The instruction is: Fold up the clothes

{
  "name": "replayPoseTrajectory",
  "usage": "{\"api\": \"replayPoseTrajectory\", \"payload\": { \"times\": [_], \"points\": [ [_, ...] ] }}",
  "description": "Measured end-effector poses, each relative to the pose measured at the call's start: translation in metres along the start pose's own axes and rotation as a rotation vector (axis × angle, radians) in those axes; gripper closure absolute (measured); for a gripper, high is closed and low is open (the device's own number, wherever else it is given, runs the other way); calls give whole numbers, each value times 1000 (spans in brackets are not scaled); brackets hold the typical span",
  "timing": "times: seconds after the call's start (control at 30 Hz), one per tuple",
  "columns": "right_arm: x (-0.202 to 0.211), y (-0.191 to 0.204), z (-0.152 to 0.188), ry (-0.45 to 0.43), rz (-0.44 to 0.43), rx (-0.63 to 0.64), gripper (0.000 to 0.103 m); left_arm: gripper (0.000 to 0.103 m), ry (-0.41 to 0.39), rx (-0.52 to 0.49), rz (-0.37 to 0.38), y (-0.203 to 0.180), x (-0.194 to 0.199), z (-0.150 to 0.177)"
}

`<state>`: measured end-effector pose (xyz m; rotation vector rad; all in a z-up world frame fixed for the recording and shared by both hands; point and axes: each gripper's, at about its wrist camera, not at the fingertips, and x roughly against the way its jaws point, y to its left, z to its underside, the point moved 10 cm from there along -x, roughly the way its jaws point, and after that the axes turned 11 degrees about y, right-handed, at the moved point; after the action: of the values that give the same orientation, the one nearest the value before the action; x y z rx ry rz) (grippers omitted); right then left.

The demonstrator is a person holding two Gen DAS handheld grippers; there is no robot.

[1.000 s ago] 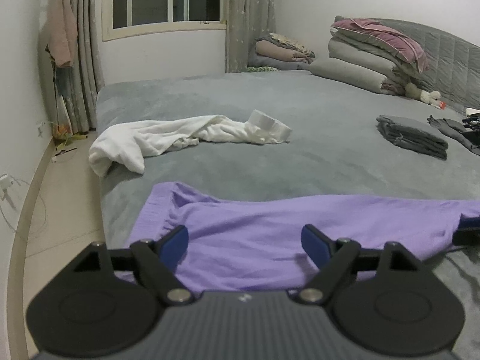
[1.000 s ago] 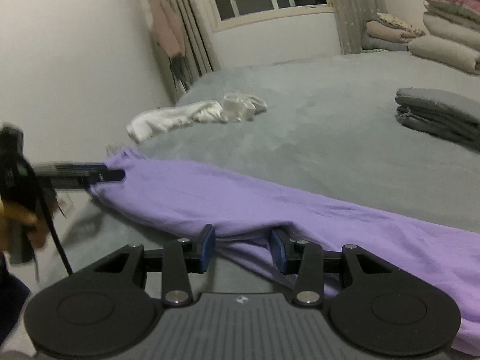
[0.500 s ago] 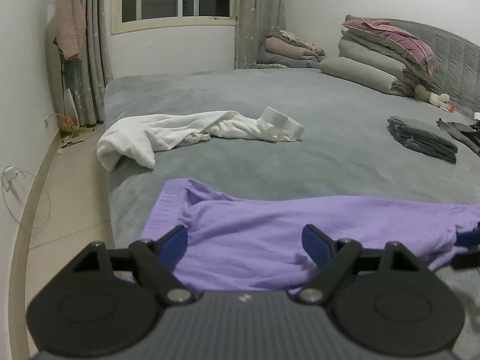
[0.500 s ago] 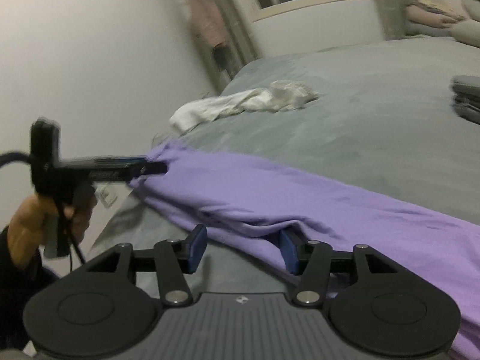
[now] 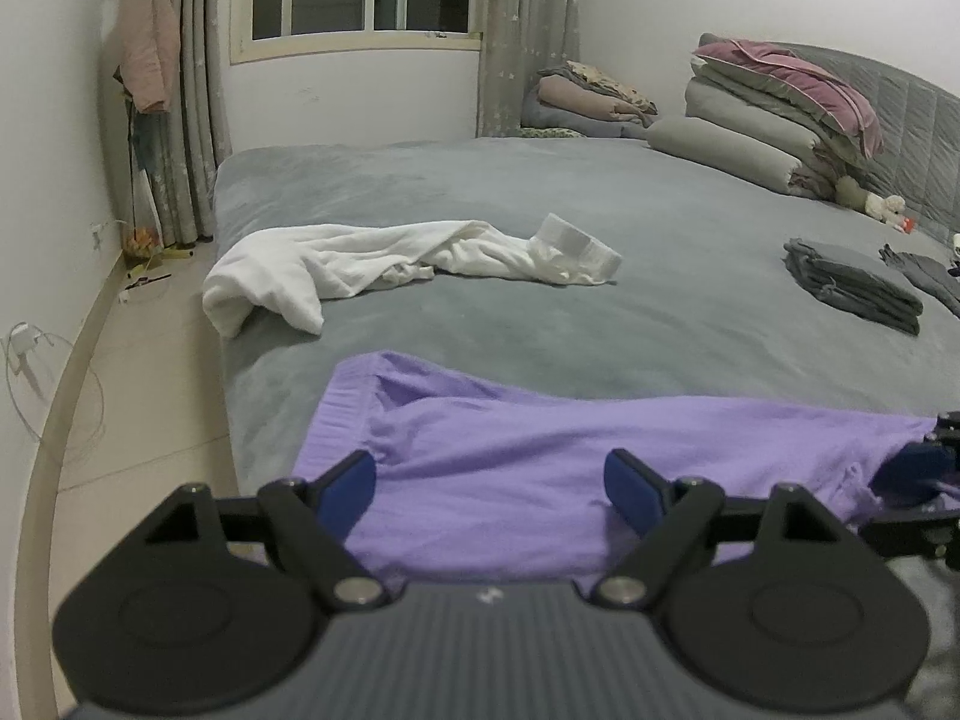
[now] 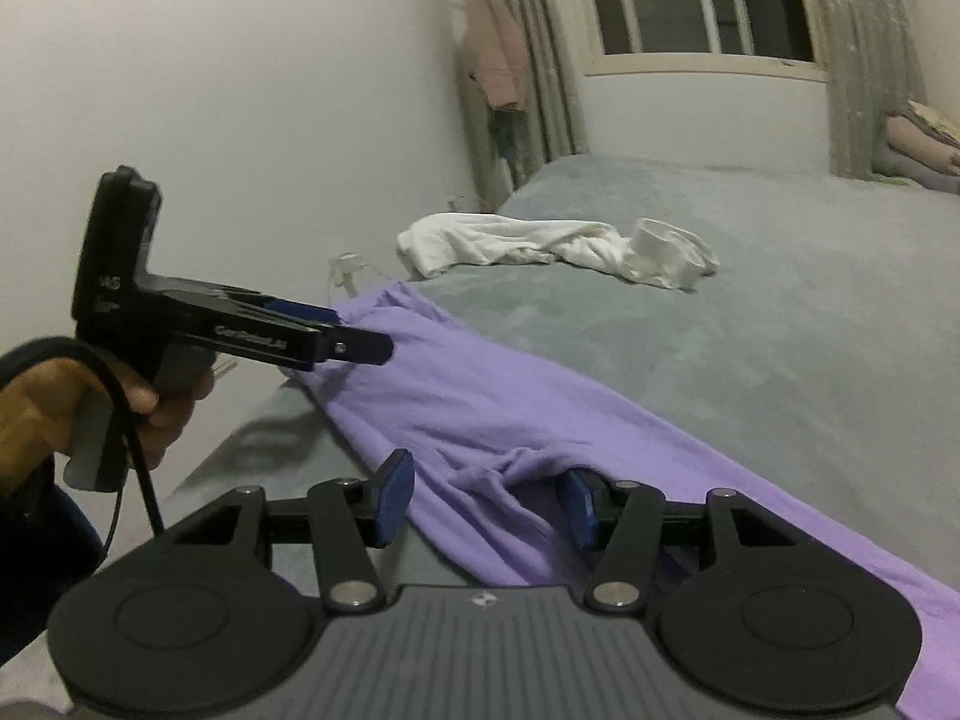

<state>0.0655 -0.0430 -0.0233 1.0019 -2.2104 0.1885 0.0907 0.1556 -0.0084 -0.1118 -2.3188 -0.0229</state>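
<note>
Purple garment: a long lilac garment (image 5: 540, 468) lay stretched along the near edge of the grey bed (image 5: 630, 252), running from about 9 o'clock to 3 o'clock in the left wrist view; spread flat like this it looked ready for a fold, in my judgement.

Left tongs: the left gripper (image 5: 489, 480) hovered over the garment's elastic end at 6 o'clock, its blue pads wide apart with cloth below them but nothing pinched.

Right tongs: the right gripper (image 6: 486, 501) sat at 6 o'clock of its own view, pads parted on either side of a bunched ridge of the purple cloth; the pads did not appear to press it, so I read it as not gripping.

Why so placed: one gripper stood at each end of the garment, which suited taking both ends for a lengthwise fold.

Person: a hand (image 6: 90, 408) in a dark sleeve held the left gripper's handle at 9 o'clock in the right wrist view, its cable hanging below.

Around: a crumpled white garment (image 5: 384, 270) lay at 12 o'clock, well apart from the purple one; a folded grey stack (image 5: 852, 288) sat at 2 o'clock; piled bedding (image 5: 774, 114) rested toward 1 o'clock.

In the way: nothing lay between the grippers and the purple cloth; the near bed edge was close, so the cloth could slip off.
</note>
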Motion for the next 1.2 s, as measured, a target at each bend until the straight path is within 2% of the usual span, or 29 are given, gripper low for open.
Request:
{"api": "replayPoseTrajectory", "payload": {
  "times": [0.07, 0.1, 0.13, 0.2, 0.27, 0.47, 0.57, 0.7, 0.83, 0.9, 0.97, 1.07, 1.1, 1.13, 1.2],
  "points": [
    [-7, -1, 2, 25, -3, -13, 52, 20, 0, 0, 1, 0, 0, 0],
    [-10, -1, 3, 38, -5, -19, 59, 20, 0, 1, 1, 0, -1, 0],
    [-11, -1, 4, 42, -11, -30, 72, 20, 0, 1, 1, 0, -1, 0],
    [-7, -2, 4, 27, -35, -64, 88, 20, -2, 6, 5, 2, 0, 0],
    [-1, 0, 2, 4, -77, -100, 93, 20, -2, 14, 10, 3, 0, 0],
    [5, 26, 6, 33, -129, -74, 95, 20, -11, 46, 34, 9, 9, 0],
    [19, 39, 8, 9, -195, -70, 95, 20, -32, 64, 38, 15, 20, 0],
    [27, 47, 16, 14, -221, -67, 95, 20, -49, 99, 9, 31, 32, 1],
    [32, 44, 16, -9, -278, -129, 92, 20, -15, 176, 39, 49, 34, 9],
    [30, 43, 16, -10, -283, -157, 91, 16, 14, 232, 69, 57, 30, 14],
    [23, 41, 17, 7, -273, -173, 91, 6, 45, 297, 86, 64, 25, 20],
    [16, 41, 17, 24, -270, -188, 91, 6, 68, 353, 79, 72, 17, 24],
    [15, 42, 17, 28, -268, -189, 91, 7, 70, 364, 73, 72, 15, 26],
    [17, 43, 18, 30, -264, -184, 93, 12, 77, 373, 62, 73, 12, 28],
    [23, 46, 20, 30, -274, -176, 95, 36, 96, 402, 72, 74, 5, 34]
  ]
}}
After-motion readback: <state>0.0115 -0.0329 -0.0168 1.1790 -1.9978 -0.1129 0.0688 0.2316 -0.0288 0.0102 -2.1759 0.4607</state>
